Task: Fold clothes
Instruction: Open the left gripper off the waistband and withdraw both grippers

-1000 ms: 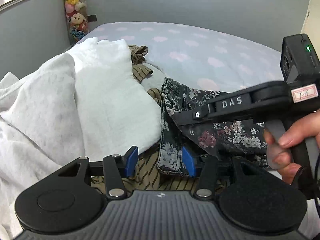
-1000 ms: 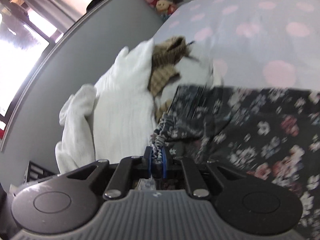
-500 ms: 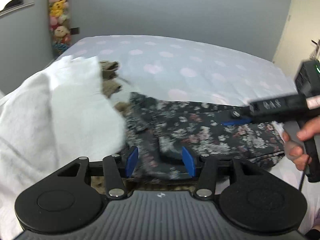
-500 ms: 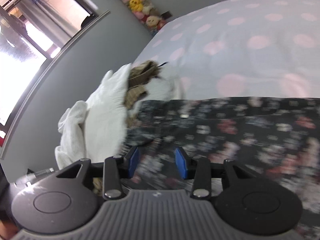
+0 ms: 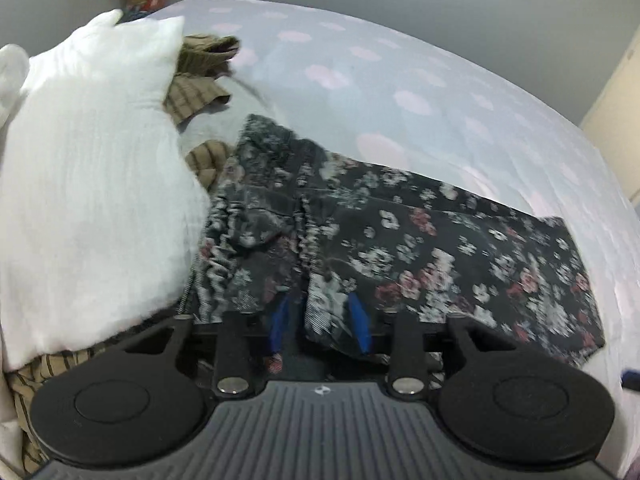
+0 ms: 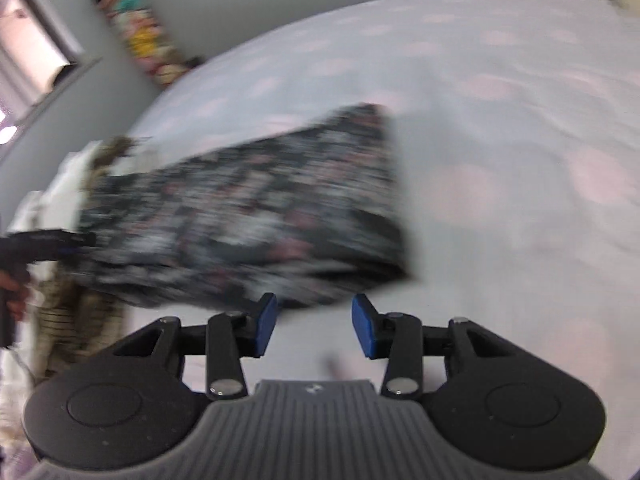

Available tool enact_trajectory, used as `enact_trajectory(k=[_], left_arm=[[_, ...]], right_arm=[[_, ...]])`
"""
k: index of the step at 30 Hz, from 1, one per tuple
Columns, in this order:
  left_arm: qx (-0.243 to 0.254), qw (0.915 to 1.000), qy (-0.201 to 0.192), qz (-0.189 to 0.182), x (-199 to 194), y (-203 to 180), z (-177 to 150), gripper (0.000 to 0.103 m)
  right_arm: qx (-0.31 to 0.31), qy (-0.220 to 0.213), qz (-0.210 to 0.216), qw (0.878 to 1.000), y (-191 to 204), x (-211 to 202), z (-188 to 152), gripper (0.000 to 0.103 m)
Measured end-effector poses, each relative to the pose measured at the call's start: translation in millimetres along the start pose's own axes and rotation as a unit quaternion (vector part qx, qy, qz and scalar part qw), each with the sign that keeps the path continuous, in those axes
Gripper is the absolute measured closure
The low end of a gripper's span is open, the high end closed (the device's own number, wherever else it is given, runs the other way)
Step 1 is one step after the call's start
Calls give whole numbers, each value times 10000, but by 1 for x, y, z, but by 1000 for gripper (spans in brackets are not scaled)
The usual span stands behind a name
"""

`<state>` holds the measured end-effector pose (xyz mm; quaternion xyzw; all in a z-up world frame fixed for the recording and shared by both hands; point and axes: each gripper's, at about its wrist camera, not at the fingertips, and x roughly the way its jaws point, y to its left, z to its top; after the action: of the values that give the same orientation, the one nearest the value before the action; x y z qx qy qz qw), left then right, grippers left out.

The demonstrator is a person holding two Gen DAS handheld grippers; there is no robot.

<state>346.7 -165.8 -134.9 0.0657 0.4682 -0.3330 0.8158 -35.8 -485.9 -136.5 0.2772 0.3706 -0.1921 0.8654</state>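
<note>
A dark floral garment [image 5: 420,248] lies spread across the bed, its gathered end nearest me in the left wrist view. My left gripper [image 5: 319,320] is low over that end. A fold of the floral cloth sits between its blue pads [image 5: 357,320], and the jaws are closing with a dark gap still beside the left pad. My right gripper [image 6: 313,326] hangs open over bare sheet, just off the near right corner of the floral garment [image 6: 248,208], with nothing between its fingers. The right wrist view is blurred; the left gripper [image 6: 60,240] shows at its left edge.
A large white garment [image 5: 88,168] is heaped on the left, with a brown striped one [image 5: 196,92] partly under it. The bedsheet [image 5: 420,80] is pale with pink blotches. Plush toys [image 6: 136,36] stand by the far wall, and a hand [image 6: 12,292] is at the left edge.
My right gripper let go of the floral garment's gathered edge, opened and swung far right past its other end. The garment now lies stretched out. My left gripper dropped onto it, jaws narrowing.
</note>
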Motion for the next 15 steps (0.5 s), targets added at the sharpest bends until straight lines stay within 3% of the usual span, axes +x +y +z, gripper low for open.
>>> enact_trajectory(k=[3,10,15], left_arm=[[89,9998,-179,64,-5,-5,2,94],[582,9925,-1074,-22,-67,-44,32,95],[621,9931,-896,441,-75,-27,33,95]], right_arm=[[88,81,-223,9997,-19,4,-9,58],[326,100,27,9994,-22,21,-10,58],[365,78,229,9990,-16,22,-11,58]])
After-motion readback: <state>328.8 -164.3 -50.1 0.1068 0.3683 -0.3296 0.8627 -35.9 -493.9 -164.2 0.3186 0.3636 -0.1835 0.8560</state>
